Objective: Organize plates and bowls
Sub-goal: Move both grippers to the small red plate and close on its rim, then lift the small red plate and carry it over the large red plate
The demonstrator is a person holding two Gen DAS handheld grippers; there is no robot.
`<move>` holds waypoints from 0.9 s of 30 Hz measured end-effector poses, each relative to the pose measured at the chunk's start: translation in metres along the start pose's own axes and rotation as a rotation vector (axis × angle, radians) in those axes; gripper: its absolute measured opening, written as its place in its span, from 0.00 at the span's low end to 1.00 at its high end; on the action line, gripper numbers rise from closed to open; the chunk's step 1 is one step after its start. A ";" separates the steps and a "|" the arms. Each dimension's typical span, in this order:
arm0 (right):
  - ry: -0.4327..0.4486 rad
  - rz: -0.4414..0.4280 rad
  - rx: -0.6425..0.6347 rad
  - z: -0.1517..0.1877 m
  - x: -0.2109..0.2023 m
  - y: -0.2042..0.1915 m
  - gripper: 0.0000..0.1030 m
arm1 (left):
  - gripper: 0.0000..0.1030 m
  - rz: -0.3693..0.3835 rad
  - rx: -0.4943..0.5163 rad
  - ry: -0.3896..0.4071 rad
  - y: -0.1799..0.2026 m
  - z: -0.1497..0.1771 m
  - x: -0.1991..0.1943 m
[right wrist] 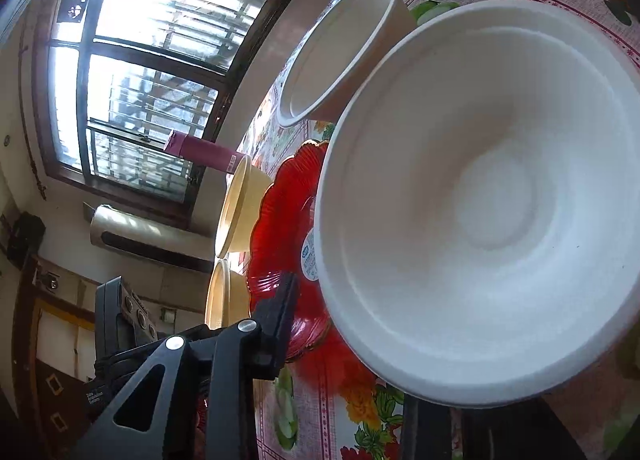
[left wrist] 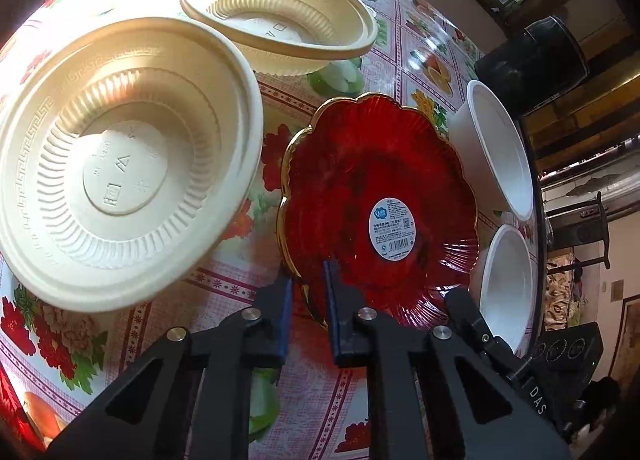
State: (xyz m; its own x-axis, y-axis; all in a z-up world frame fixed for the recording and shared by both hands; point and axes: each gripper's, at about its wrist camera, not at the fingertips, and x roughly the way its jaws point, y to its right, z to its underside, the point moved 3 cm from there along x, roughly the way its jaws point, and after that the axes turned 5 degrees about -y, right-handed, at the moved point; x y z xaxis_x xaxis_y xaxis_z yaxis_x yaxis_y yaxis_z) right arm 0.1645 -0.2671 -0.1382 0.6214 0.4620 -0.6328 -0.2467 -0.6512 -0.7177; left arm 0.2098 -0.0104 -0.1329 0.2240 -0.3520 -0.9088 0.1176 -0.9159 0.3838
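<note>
Plates and bowls lie unstacked: red plate (left wrist: 380, 196) centre, beige bowls (left wrist: 120, 164) at ten o'clock. Its rim is clamped by the left gripper (left wrist: 308, 300); the right gripper (right wrist: 340, 340) grips a white bowl (right wrist: 480, 200).

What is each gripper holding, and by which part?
Left gripper grips the red glass scalloped plate by its gold rim; right gripper clamps the near white foam bowl at its rim.
</note>
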 end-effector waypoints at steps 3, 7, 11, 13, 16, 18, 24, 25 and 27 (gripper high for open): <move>0.006 0.027 -0.010 -0.001 0.000 0.001 0.17 | 0.11 -0.009 0.007 0.005 0.002 -0.001 0.001; 0.014 0.044 -0.030 -0.001 0.001 0.000 0.13 | 0.11 -0.006 0.009 0.003 0.003 0.001 0.002; -0.001 0.042 -0.042 0.001 0.000 -0.003 0.13 | 0.11 0.000 -0.009 0.000 -0.004 0.006 -0.002; -0.019 0.030 -0.041 0.004 0.000 -0.003 0.13 | 0.11 0.003 -0.016 -0.004 -0.007 0.010 -0.004; -0.036 0.031 -0.048 0.013 -0.002 -0.005 0.13 | 0.11 0.004 -0.017 -0.011 -0.013 0.021 -0.009; -0.049 0.028 -0.058 0.022 -0.006 -0.007 0.13 | 0.11 0.000 -0.015 -0.012 -0.016 0.030 -0.012; -0.081 0.021 -0.077 0.055 -0.029 -0.006 0.14 | 0.11 0.021 -0.001 -0.016 -0.028 0.068 -0.024; -0.085 0.018 -0.081 0.060 -0.033 -0.006 0.15 | 0.11 0.025 0.002 -0.013 -0.030 0.074 -0.027; -0.088 0.012 -0.093 0.072 -0.043 -0.008 0.15 | 0.11 0.027 0.018 -0.004 -0.031 0.087 -0.034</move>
State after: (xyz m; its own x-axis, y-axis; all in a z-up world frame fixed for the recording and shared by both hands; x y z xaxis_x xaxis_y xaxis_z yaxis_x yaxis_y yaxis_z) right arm 0.0860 -0.2387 -0.1264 0.5500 0.5024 -0.6672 -0.1813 -0.7080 -0.6826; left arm 0.1143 0.0135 -0.1285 0.2228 -0.3776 -0.8988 0.0937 -0.9094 0.4053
